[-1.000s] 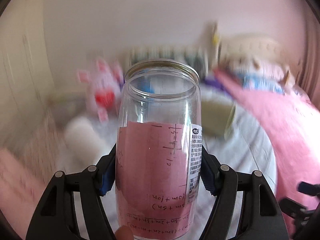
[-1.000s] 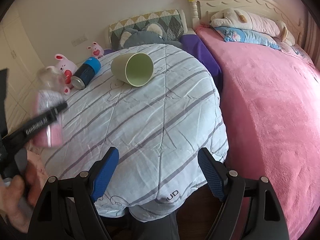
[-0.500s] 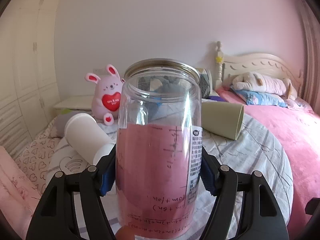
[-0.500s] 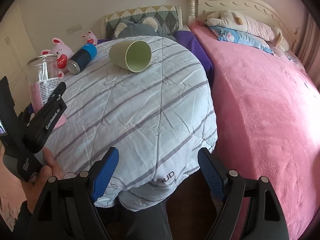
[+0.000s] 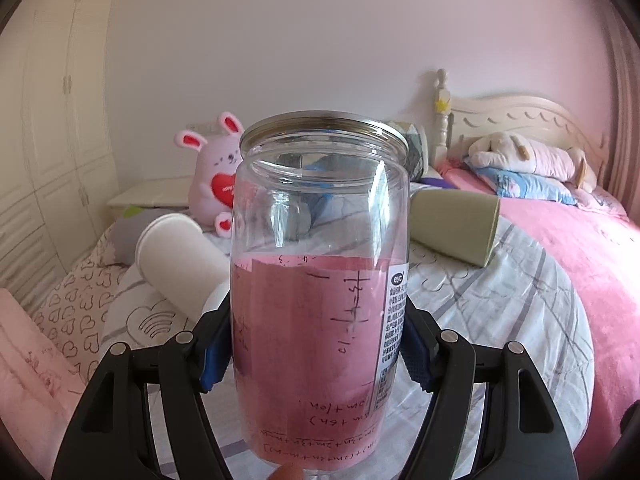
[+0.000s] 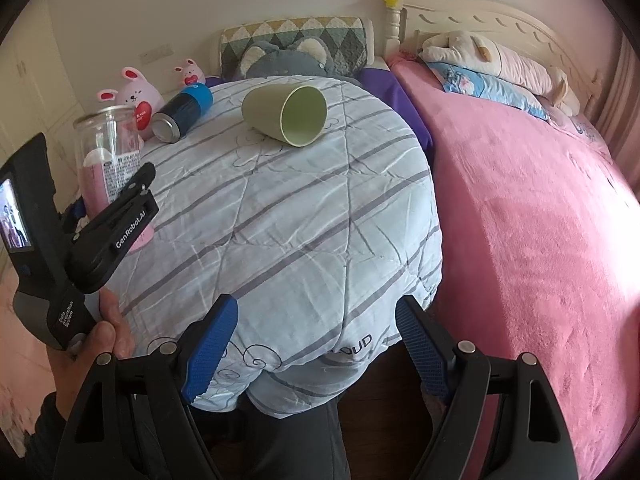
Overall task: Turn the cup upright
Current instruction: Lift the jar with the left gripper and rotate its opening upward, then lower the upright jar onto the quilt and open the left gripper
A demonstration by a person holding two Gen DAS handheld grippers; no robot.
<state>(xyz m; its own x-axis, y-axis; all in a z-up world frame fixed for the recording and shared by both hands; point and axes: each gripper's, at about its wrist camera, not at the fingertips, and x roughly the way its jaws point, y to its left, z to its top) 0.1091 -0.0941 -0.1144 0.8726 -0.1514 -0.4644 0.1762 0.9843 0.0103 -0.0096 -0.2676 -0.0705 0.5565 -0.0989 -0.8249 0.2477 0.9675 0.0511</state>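
So the left tool (image 5: 316,356) is clamping a clear plastic jar (image 5: 320,280) around its lower half, blue pads (image 5: 214,354) pressing in on both sides. The jar is standing upright in the grip, open mouth on top, with a pink sheet of handwritten paper curled inside and a printed label strip down its right side. In the right wrist view the same jar (image 6: 106,156) is showing over at the left edge of the quilt, with the person's hand (image 6: 100,344) wrapping the left tool's handle.

The right tool (image 6: 316,352) is sitting spread wide with nothing between its fingers, hanging over the near end of the striped quilt (image 6: 288,216).

The other cups are lying on their sides on that quilt: a green cup (image 6: 286,114) near the far end, mouth facing the camera, and a white cup (image 5: 176,262) just left of the jar in the left wrist view. A blue and black can (image 6: 182,114) is lying beside a pink bunny plush (image 6: 138,100). A pink blanket (image 6: 520,200) is covering the bed on the right, with a white stuffed dog (image 6: 500,60) up by the headboard.
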